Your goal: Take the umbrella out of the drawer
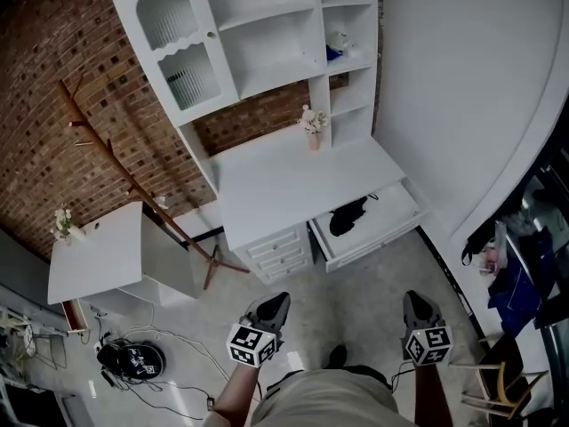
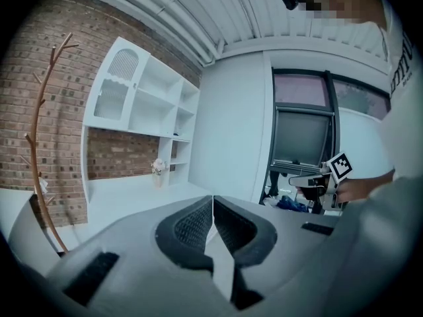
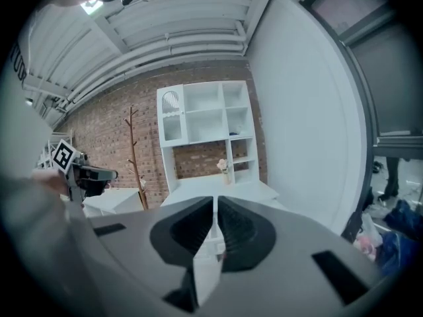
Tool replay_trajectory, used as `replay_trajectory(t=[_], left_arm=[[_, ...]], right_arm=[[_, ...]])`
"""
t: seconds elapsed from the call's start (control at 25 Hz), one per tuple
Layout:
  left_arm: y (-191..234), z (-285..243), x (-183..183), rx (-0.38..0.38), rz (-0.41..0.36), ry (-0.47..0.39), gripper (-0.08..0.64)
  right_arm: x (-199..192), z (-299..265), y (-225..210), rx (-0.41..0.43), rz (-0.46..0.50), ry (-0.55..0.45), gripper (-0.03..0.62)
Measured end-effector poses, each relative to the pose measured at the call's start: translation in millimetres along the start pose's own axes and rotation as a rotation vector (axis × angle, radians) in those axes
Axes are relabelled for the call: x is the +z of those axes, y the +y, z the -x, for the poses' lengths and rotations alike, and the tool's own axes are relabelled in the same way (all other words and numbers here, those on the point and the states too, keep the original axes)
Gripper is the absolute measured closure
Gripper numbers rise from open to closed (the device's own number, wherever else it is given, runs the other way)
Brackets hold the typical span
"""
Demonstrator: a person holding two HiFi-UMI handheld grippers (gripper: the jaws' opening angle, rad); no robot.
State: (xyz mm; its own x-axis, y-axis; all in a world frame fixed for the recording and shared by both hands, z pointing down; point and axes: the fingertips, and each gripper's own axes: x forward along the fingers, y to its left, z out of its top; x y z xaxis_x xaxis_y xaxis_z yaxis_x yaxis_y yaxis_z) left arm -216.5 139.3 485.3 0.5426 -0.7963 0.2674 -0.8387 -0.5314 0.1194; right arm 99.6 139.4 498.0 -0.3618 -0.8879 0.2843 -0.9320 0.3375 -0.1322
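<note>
A black folded umbrella point(image 1: 348, 216) lies in the open white drawer point(image 1: 405, 222) under the right part of the white desk point(image 1: 293, 181). My left gripper point(image 1: 276, 302) and my right gripper point(image 1: 418, 302) are held low in the head view, well short of the desk, both pointing toward it. The left gripper point(image 2: 213, 203) has its jaws pressed together with nothing between them. The right gripper point(image 3: 216, 203) also has its jaws closed and empty. The drawer is hidden behind the jaws in both gripper views.
A white hutch with shelves point(image 1: 267, 34) and a flower vase point(image 1: 313, 124) stand on the desk. A wooden coat rack point(image 1: 133, 181) and a low white side table point(image 1: 98, 252) are left of it. A robot vacuum point(image 1: 132, 359) with cables lies on the floor. Clutter and a chair point(image 1: 507, 363) are at right.
</note>
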Motion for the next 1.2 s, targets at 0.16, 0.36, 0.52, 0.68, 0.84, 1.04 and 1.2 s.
replay_trajectory(t=[0.16, 0.36, 0.52, 0.68, 0.84, 1.04, 1.2], left_arm=[[-3, -21, 0, 0.013, 0.003, 0.007, 0.534], [-12, -45, -2, 0.012, 0.014, 0.013, 0.534], [-17, -60, 2, 0.005, 0.01, 0.018, 0.534], [-19, -74, 6, -0.002, 0.01, 0.021, 0.534], [-22, -89, 7, -0.011, 0.012, 0.022, 0.534], [-22, -104, 9, -0.02, 0.016, 0.028, 0.535], [-16, -113, 6, -0.025, 0.028, 0.039, 0.534]], right_arm=[[3, -18, -15, 0.025, 0.003, 0.011, 0.555], [4, -34, -30, 0.049, 0.013, 0.02, 0.555], [8, -42, -42, 0.053, 0.011, 0.023, 0.555], [11, -47, -50, 0.054, 0.012, 0.029, 0.555], [11, -53, -59, 0.055, 0.017, 0.038, 0.555], [13, -61, -67, 0.051, 0.017, 0.045, 0.555], [11, -70, -67, 0.045, 0.018, 0.059, 0.555]])
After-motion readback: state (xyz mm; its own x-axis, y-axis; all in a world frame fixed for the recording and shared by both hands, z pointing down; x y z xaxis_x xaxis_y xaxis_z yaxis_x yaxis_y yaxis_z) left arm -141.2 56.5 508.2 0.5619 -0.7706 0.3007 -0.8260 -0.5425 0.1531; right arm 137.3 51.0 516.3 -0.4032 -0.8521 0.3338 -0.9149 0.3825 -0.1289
